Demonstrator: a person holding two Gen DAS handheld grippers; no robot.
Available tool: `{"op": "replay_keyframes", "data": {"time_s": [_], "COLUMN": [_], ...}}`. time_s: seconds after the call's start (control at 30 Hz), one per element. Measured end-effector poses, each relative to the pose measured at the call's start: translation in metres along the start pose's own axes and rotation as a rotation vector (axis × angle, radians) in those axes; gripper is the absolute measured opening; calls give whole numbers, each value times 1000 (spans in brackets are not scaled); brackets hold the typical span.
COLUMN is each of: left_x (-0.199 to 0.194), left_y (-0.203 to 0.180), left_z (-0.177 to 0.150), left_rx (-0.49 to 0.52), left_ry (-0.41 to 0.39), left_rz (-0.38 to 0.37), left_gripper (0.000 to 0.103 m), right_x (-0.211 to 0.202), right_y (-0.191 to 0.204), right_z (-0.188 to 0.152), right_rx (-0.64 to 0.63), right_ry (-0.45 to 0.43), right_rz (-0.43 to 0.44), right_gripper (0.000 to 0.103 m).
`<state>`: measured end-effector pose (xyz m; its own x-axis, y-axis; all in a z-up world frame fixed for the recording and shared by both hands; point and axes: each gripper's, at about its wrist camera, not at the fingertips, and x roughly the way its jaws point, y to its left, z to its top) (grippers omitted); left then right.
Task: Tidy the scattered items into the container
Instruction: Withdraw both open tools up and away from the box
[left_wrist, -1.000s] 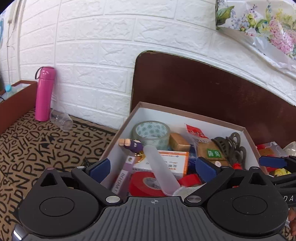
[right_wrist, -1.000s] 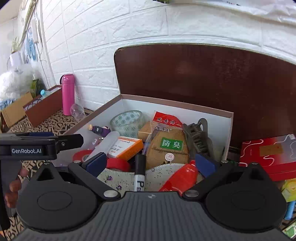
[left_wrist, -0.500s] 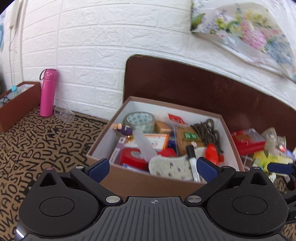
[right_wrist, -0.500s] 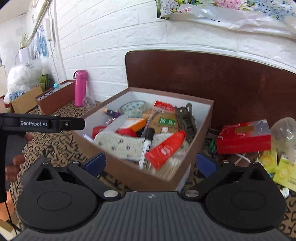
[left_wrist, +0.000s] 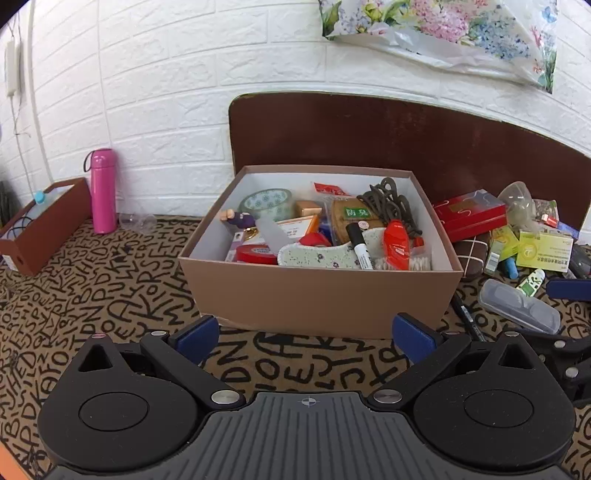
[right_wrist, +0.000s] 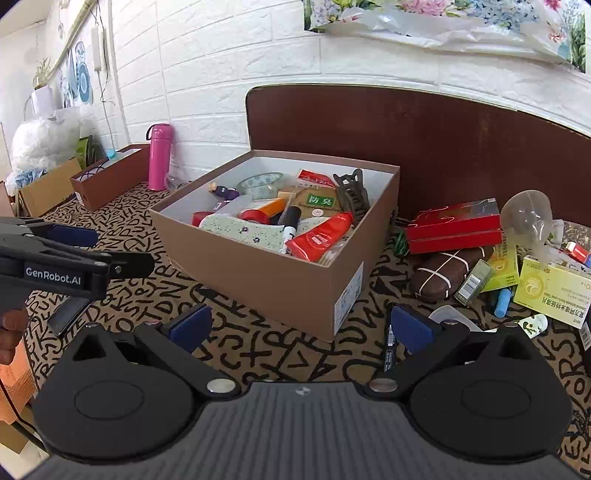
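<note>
A brown cardboard box (left_wrist: 321, 291) (right_wrist: 258, 273) stands on the lettered mat, filled with tape rolls, a marker, a red tube, a hair claw and packets. My left gripper (left_wrist: 304, 334) is open and empty, held in front of the box's near wall. My right gripper (right_wrist: 300, 325) is open and empty, in front of the box's right corner. Scattered to the right of the box lie a red box (right_wrist: 454, 227), a brown pouch (right_wrist: 447, 267), yellow-green boxes (right_wrist: 554, 291), a clear case (left_wrist: 521, 306) and a black pen (right_wrist: 389, 347).
A pink bottle (left_wrist: 103, 192) and an open brown box (left_wrist: 44, 225) stand at the left by the white brick wall. A dark brown board (left_wrist: 369, 133) leans behind the box. The left gripper (right_wrist: 59, 254) shows at the right wrist view's left edge.
Both grippers have pulled back and away from above the box. The box now shows whole on the mat, and the scattered items to its right have come into view.
</note>
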<state>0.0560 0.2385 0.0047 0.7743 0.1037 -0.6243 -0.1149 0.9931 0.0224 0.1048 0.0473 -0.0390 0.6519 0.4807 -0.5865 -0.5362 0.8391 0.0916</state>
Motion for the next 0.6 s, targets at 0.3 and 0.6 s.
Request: {"op": "replay_keyframes", "data": {"time_s": [0.3, 0.6], "left_x": [-6, -4], "left_y": [-3, -7], "left_z": [-3, -3], "left_rx": [14, 20], "left_ry": [-5, -5], "left_rz": [1, -10], "left_gripper": [103, 103], "right_x": [-3, 0], "right_y": [10, 11], "right_z": [-1, -2], "right_rx": [-32, -30], "right_ry": [-3, 6], "right_rz": [9, 8], "right_gripper": [103, 103]}}
